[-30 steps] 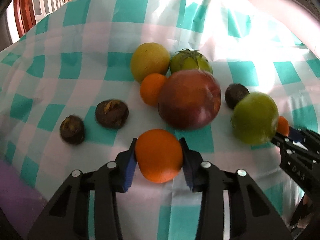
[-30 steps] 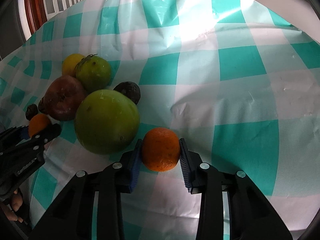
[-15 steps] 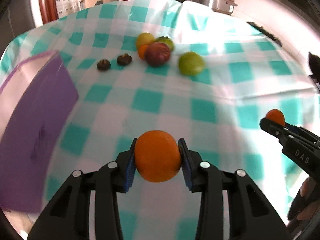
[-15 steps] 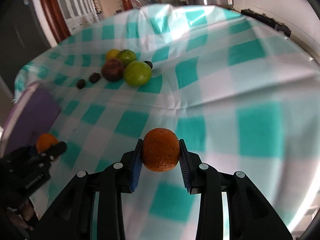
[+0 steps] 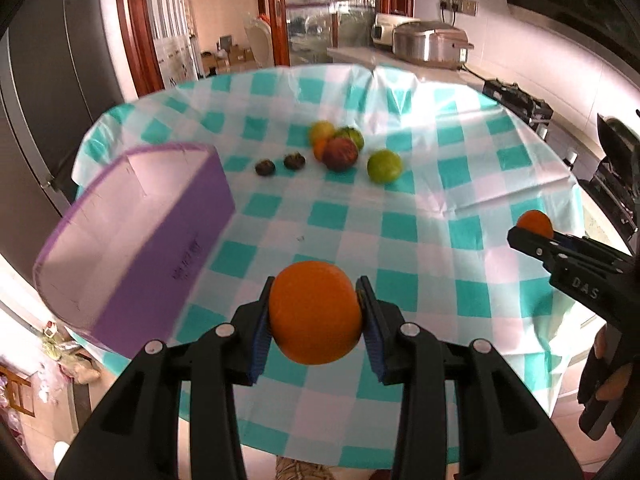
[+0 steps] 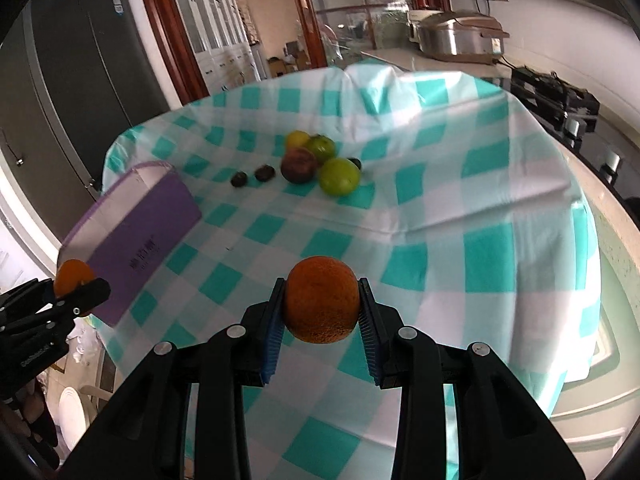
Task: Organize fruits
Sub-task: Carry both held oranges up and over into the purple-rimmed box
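Note:
My left gripper [image 5: 316, 314] is shut on an orange [image 5: 315, 312], held above the near part of the table. My right gripper [image 6: 322, 300] is shut on a second orange [image 6: 322, 299], also raised above the table; it shows at the right in the left wrist view [image 5: 534, 224]. A purple box [image 5: 132, 232] with an open top stands at the table's left. The remaining fruits lie far back: a green fruit [image 5: 384, 166], a dark red fruit [image 5: 340, 154], a yellow fruit [image 5: 322, 131], a small orange [image 5: 320, 149], and two dark small fruits [image 5: 280, 164].
The round table wears a teal and white checked cloth [image 5: 400, 216]. A cooker [image 5: 430, 44] stands on the counter behind. A dark fridge [image 6: 80, 80] stands at the left. The table edge lies just below both grippers.
Both grippers have lifted their oranges from beside the fruit pile and pulled far back and up. The purple box has come into view at the left.

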The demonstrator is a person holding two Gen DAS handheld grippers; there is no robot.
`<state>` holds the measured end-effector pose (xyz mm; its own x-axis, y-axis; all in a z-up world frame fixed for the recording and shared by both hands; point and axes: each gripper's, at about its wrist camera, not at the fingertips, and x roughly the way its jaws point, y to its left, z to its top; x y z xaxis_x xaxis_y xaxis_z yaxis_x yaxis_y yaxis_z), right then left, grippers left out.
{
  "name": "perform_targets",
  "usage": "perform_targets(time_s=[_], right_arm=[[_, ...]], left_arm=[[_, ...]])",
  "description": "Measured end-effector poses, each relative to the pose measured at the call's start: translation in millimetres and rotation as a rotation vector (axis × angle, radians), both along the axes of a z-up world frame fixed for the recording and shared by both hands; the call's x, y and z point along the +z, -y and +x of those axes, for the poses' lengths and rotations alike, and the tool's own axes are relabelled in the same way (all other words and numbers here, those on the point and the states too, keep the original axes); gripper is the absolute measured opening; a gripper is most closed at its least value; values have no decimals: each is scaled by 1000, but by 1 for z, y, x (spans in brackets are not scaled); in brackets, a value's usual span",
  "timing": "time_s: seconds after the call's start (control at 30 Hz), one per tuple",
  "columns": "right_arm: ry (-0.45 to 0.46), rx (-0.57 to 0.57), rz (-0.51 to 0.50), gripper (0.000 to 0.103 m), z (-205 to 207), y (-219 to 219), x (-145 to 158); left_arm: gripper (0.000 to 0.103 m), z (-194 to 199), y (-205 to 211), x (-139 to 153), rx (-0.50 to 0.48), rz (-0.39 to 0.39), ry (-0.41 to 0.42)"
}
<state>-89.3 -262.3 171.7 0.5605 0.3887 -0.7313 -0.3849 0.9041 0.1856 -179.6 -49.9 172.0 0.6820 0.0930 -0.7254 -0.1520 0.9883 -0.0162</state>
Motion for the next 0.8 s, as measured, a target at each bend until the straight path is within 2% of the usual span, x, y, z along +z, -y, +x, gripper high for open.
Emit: perform_targets(time_s=[0.27, 0.4, 0.63, 0.8], right_arm=[[35, -48, -46, 35, -1, -15, 15], [37, -99, -47, 35, -2, -37, 19], [34, -109, -4, 35, -12, -125, 29], [47, -116, 33, 35, -23, -188, 35]], left_arm=[[40, 9, -24, 14, -53, -18, -8], [40, 9, -57, 20, -95, -15, -4], [40, 4, -152, 42, -84, -4, 36], [40, 8, -214, 35, -82, 20, 7]])
